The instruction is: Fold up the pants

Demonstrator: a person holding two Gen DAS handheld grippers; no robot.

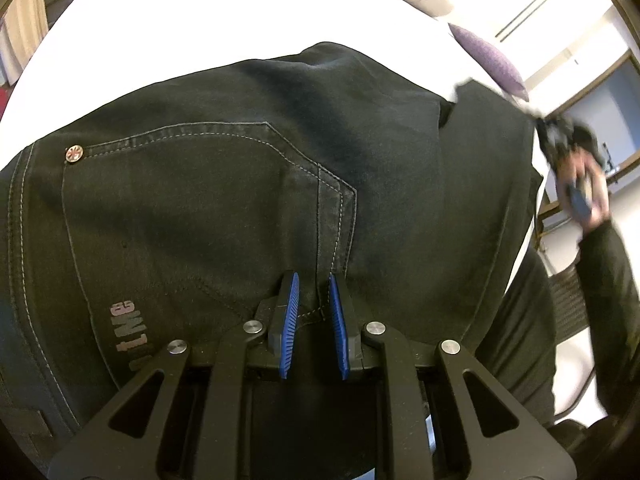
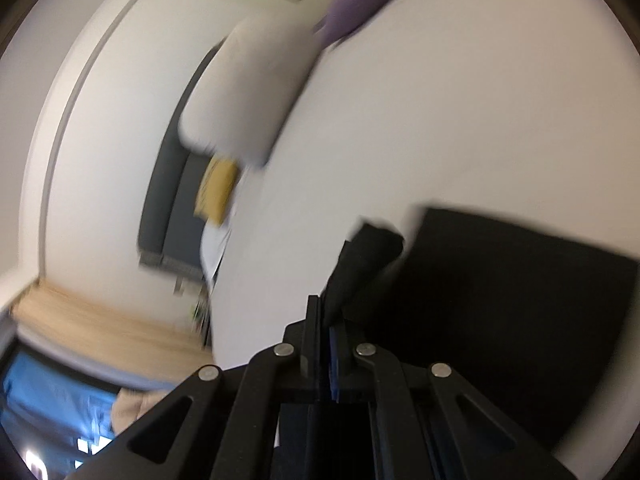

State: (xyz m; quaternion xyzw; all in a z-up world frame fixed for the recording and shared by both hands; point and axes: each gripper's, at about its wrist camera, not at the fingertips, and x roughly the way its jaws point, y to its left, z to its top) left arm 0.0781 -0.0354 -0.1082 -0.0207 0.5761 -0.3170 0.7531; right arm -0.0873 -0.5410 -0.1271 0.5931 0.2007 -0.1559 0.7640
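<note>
- Two grippers: my left gripper (image 1: 314, 300) pinches the black jeans (image 1: 240, 184) at a seam.
- My right gripper (image 2: 325, 320) clamps a lifted jeans edge; white bed (image 2: 460, 120) lies open beyond.

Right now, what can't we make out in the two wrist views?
- Waistband end of the pants: left wrist view, hidden behind the left gripper and cut off by the lower edge.
- Printed lettering: left wrist view, partly cut off, unreadable.
- Right gripper: right wrist view, motion blur; whether the dark cloth corner sits between its fingers is unclear.
- Pillows: right wrist view, smeared by blur.
</note>
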